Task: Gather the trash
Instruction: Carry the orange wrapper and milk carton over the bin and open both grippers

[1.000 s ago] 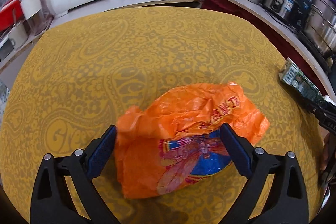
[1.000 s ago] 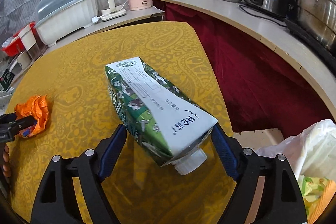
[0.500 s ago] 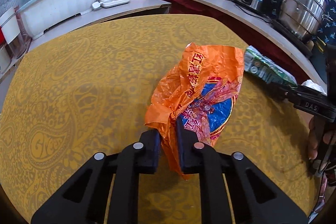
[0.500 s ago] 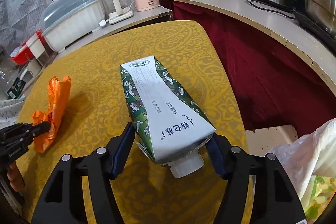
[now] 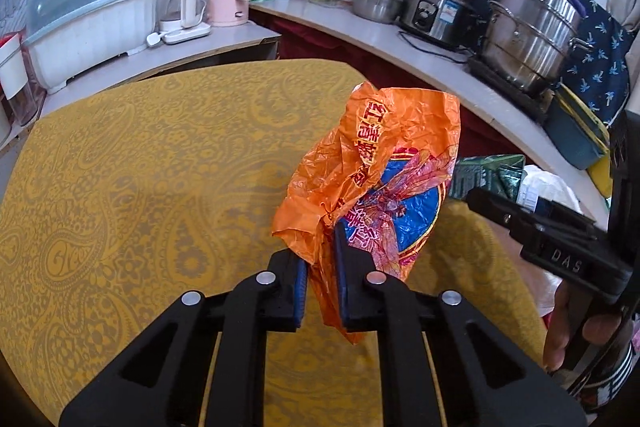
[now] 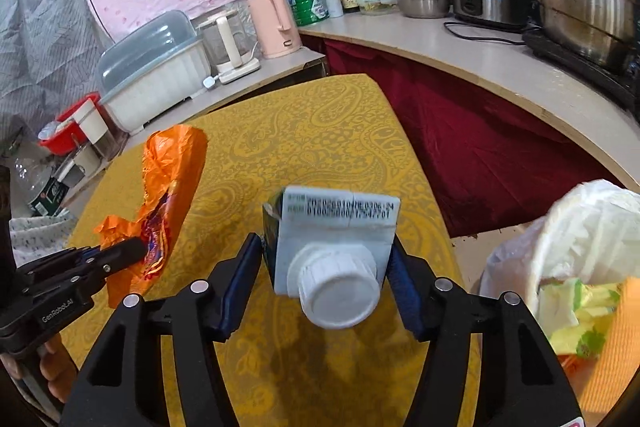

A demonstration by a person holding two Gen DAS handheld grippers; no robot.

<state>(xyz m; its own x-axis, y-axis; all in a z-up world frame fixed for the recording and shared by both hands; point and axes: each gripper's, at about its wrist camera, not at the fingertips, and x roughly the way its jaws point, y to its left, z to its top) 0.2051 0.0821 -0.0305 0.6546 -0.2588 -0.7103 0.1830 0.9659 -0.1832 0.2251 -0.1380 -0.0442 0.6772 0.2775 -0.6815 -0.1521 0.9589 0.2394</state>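
Pinching the orange wrapper (image 5: pixel 376 187) is the left tool (image 5: pixel 320 259) (right tool (image 6: pixel 326 267) clamps the carton (image 6: pixel 332 231)).

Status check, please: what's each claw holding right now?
Left gripper shut on orange wrapper. Right gripper shut on milk carton. White trash bag at right, path unobstructed.

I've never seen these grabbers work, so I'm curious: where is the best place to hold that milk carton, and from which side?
Across its two flat side walls just behind the capped end, coming in from that end, much as the right gripper has the milk carton now. The parallel faces give the pads flat contact, while the white cap and sloped top would probably slip.
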